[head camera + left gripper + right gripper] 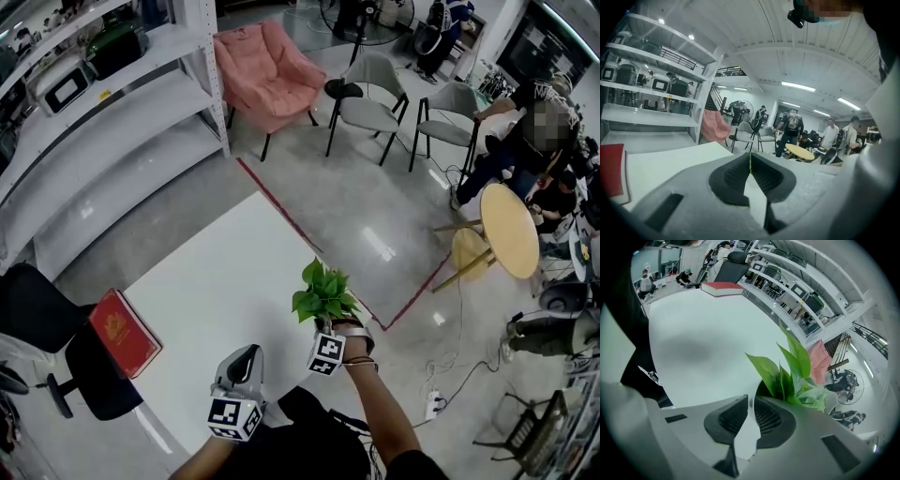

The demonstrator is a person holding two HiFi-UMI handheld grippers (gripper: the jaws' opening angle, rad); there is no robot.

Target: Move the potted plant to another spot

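Left tool jaws together, empty; right tool jaws clamped, forearm extended

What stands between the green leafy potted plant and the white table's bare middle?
Nothing visible. The right gripper holds the green leafy potted plant at the edge of the white table; the red book lies aside.

White table, apparently a red book flat at left corner

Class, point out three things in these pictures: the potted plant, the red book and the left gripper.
potted plant (323, 292), head view, on its green leaves.
red book (124, 331), head view, middle of its cover.
left gripper (750, 164), left gripper view, where its shut fingertips meet.
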